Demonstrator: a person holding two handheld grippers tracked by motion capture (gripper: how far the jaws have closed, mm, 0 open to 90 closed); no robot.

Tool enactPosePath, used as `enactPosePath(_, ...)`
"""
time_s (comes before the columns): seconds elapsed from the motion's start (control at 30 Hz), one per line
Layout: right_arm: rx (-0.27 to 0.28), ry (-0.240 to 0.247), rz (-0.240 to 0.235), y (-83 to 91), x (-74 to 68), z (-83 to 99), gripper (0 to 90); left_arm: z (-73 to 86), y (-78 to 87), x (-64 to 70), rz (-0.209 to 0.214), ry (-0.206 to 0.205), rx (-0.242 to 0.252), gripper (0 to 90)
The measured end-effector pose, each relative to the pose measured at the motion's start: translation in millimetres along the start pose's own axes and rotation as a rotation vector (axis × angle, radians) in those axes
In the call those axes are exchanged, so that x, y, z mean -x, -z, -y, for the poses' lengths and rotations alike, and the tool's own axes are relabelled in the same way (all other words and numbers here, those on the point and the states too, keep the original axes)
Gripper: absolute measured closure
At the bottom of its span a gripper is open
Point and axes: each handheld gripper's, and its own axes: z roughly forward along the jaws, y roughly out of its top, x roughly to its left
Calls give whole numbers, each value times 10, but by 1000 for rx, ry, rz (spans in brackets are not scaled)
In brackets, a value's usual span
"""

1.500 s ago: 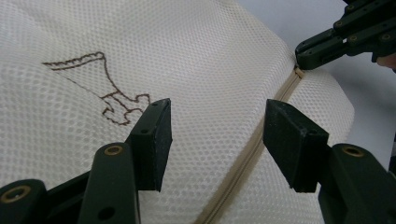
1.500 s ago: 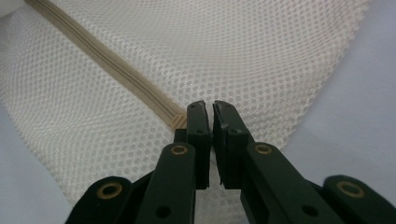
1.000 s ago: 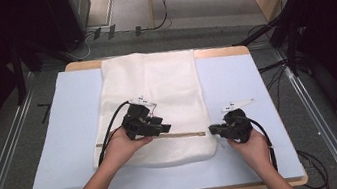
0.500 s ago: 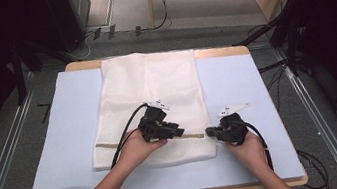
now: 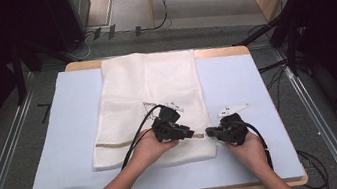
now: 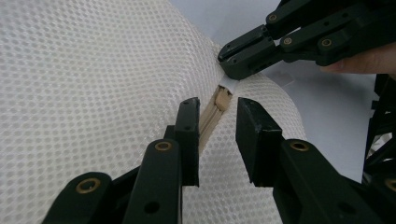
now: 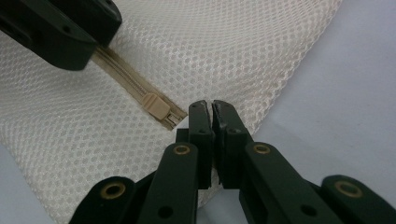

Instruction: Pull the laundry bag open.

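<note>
A white mesh bag (image 5: 152, 102) lies mid-frame on the bench (image 5: 72, 139). The right gripper (image 7: 212, 103), jaws clamped on the bag's edge, anchors it. The left gripper (image 6: 217, 114), jaws apart, straddles the zipper pull (image 6: 224, 99) at the zipper's right end; the zipping looks nearly finished.

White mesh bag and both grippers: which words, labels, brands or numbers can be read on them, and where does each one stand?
None can be read: the white mesh laundry bag, its beige zipper slider, the black left gripper and the black right gripper show no print.
Too small to tell: the pale plate above the right gripper in the high view may carry marks.
</note>
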Motion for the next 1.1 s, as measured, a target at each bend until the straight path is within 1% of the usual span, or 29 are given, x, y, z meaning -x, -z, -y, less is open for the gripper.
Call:
enactPosePath(0.13, 1, 5, -1, 0, 2, 1, 878, -14, -105, 15, 5, -1, -21, 744)
enactPosePath(0.17, 0, 4, -1, 1, 1, 0, 878, -15, -128, 19, 5, 9, -19, 749)
enactPosePath(0.2, -1, 3, 1, 2, -2, 0, 878, -19, -137, 15, 3, 6, -26, 751)
enactPosePath(0.23, -1, 4, 1, 2, -2, 0, 878, -20, -160, 13, 3, 14, -23, 756)
enactPosePath(0.3, -1, 4, 2, 2, -3, 0, 878, -24, -181, 4, 2, 13, -29, 762)
enactPosePath(0.37, 1, 7, 1, 0, -5, -1, 878, -23, -207, -3, 6, 22, -31, 764)
enactPosePath(0.47, 0, 11, 2, 0, -6, -2, 878, -20, -252, -12, 8, 20, -44, 764)
enactPosePath(0.67, 0, 16, 3, -1, -8, -4, 878, -29, -313, 3, 19, 27, -38, 763)
enactPosePath(0.73, -1, 19, 3, -1, -8, -5, 878, -39, -330, 11, 16, 25, -35, 763)
enactPosePath(0.77, -1, 18, 4, -1, -9, -5, 878, -45, -342, 13, 23, 25, -34, 763)
enactPosePath(0.8, -1, 18, 4, -1, -9, -6, 878, -53, -355, 21, 23, 22, -34, 763)
enactPosePath(0.9, -2, 19, 9, -1, -14, -6, 878, -72, -390, 45, 18, 30, -30, 768)
enactPosePath(0.97, -3, 16, 11, -1, -19, -7, 878, -75, -406, 53, 9, 26, -31, 801)
enactPosePath(1.0, -4, 16, 13, 0, -21, -7, 878, -78, -409, 43, 11, 26, -36, 817)
enactPosePath(1.07, -5, 14, 16, 2, -26, -6, 878, -76, -422, 35, 20, 39, -30, 835)
enactPosePath(1.1, -5, 15, 18, 1, -27, -6, 878, -75, -427, 28, 30, 43, -30, 851)
